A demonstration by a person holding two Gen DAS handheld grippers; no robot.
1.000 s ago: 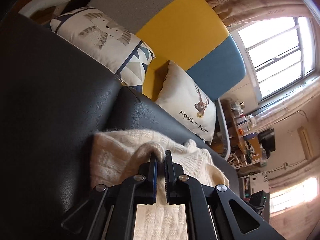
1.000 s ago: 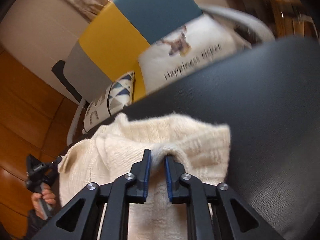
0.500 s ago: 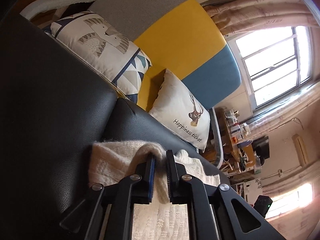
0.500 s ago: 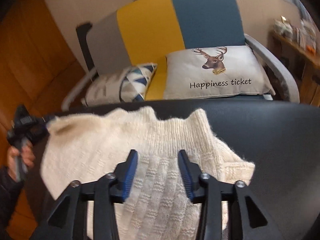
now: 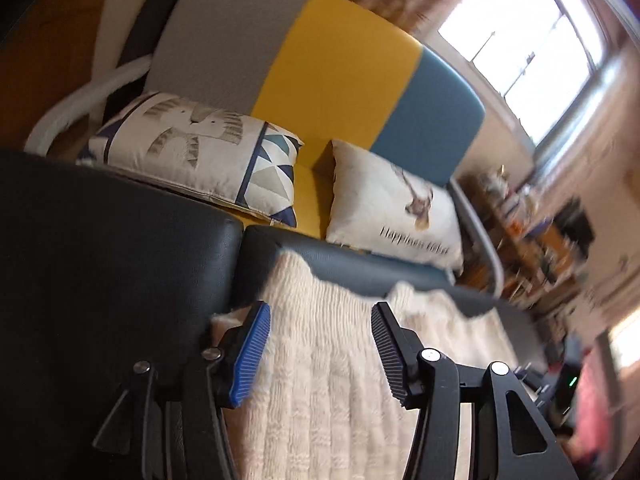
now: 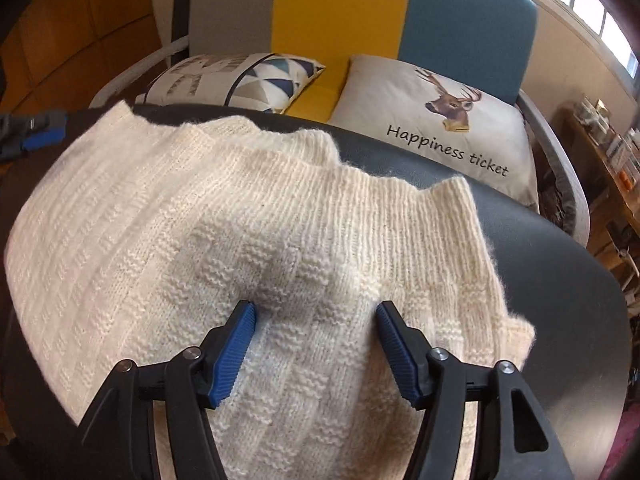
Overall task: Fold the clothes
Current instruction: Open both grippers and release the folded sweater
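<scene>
While both jaws opening, nothing pinched: cream cable-knit sweater (image 6: 224, 232) lies flat on black padded leather bench (image 6: 560, 288), directly under right gripper (image 6: 316, 320), knit between its pads but untouched. Left gripper (image 5: 320, 332) over sweater's left edge, likewise released. Sweater's long axis crosswise; ribbed hem at far side. Bare bench rightward, cushioned chair (image 6: 460, 12) just beyond far edge.
</scene>
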